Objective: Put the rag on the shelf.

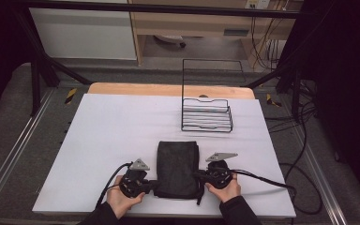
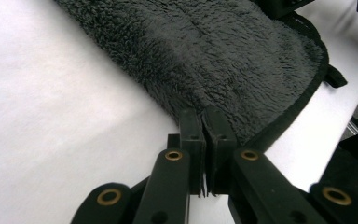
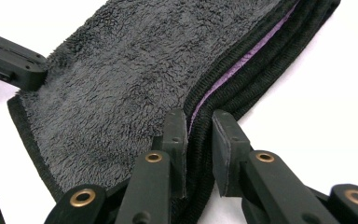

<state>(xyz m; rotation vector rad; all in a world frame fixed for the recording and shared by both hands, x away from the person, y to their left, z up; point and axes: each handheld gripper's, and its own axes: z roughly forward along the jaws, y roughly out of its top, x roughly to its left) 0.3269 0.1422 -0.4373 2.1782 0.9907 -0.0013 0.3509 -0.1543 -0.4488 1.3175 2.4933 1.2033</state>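
White tabletop (image 1: 112, 136), wire rack (image 1: 206, 115) at upper centre, and the folded dark-grey fleecy towel (image 1: 177, 168) lies low in the frame, long axis running up toward that rack. Left gripper (image 1: 151, 185) pinches its lower-left edge, jaws pressed together; right gripper (image 1: 199, 176) clamps the thick folded right-hand edge. Both flank it equally.

A folded dark grey terry cloth (image 1: 177, 168) lies on the white table surface (image 1: 112, 136). The left gripper (image 1: 151, 185) and right gripper (image 1: 199, 176) meet its side edges. A black wire basket (image 1: 206, 115) stands behind.
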